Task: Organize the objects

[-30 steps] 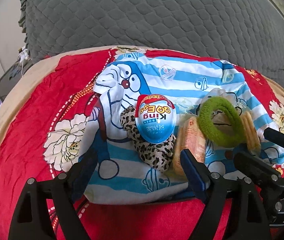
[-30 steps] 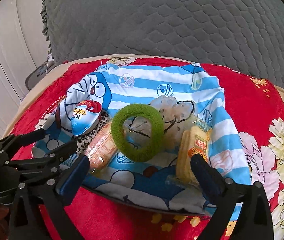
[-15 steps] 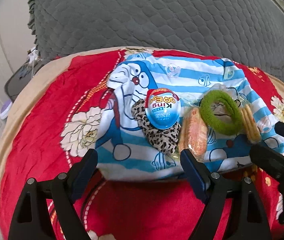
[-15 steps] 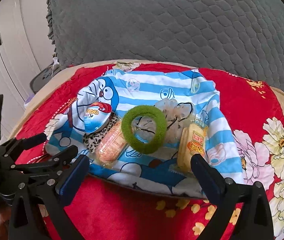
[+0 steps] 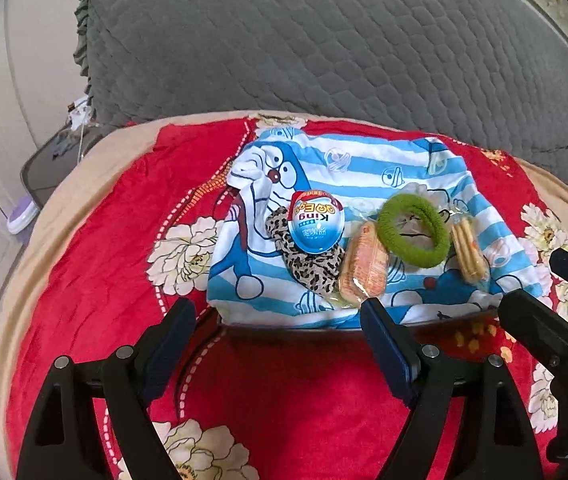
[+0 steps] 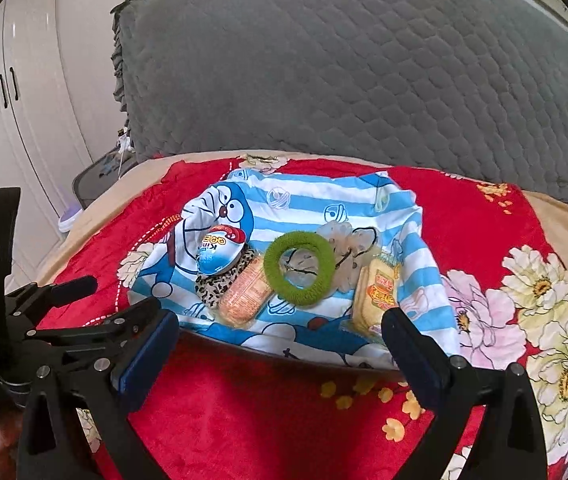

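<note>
Soft green hair ring (image 6: 299,268) lies light and squashy among snacks on the striped cartoon cloth (image 6: 324,200), best pinched across its band, both grippers (image 5: 280,334) (image 6: 280,342) gaping empty

Blue-and-white striped cartoon cloth (image 5: 368,168) spread over a raised flat support on the red blanket; near edge overhangs, slightly rumpled at the left.

On it, in a loose row, left to right:
- Leopard-print scrunchie (image 5: 311,266), flat, partly under the egg.
- Egg-shaped toy pack (image 5: 315,220), blue with red top, printed face up, resting on the scrunchie.
- Orange wrapped snack (image 5: 364,270), lying lengthwise, just beside the scrunchie, touching the green ring's edge.
- Green fuzzy hair ring (image 6: 299,268), flat, lying over a clear crinkled wrapper.
- Pale translucent hair clip (image 6: 354,246) behind and right of the ring.
- Yellow biscuit packet (image 6: 376,298), tilted on its side, at the right end.
</note>
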A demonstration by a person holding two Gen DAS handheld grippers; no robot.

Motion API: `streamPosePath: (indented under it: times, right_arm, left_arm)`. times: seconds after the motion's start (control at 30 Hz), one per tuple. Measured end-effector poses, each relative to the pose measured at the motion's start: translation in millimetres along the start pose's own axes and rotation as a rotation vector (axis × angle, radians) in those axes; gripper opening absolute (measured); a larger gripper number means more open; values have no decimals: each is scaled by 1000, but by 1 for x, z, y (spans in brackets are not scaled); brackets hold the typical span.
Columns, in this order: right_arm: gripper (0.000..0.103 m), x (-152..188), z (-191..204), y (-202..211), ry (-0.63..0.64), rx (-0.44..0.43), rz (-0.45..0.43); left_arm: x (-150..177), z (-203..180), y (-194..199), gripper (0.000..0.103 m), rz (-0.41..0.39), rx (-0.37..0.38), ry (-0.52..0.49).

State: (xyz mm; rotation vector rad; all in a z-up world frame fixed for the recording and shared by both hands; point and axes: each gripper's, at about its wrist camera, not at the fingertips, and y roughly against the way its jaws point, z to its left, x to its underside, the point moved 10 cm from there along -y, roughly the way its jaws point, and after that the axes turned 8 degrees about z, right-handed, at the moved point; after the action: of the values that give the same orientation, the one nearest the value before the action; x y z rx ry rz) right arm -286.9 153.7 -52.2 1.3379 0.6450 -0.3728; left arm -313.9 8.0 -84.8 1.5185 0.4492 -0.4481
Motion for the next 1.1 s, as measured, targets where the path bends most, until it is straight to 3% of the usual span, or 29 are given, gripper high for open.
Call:
streamPosePath:
  times: [0.33,0.6,0.83,1.0,1.1]
  right_arm:
    - [102,4,1,24,8,36,-58]
    - [102,3,4,42,-10,-13,-116]
    - [102,4,-8,57,-42,23,-137]
    - [102,9,-4,73,5,72,-160]
    - [102,14,3,82,18,57,-182]
  left_arm:
    - [10,4,24,85,-15,-8,14]
    - [8,2,46,85,-66,1,12]
    - [12,1,61,85,-90,3,6]
    - [21,-2,73,85,-118,-10,-23]
    - [28,-4,80,85,-126,-17,-40]
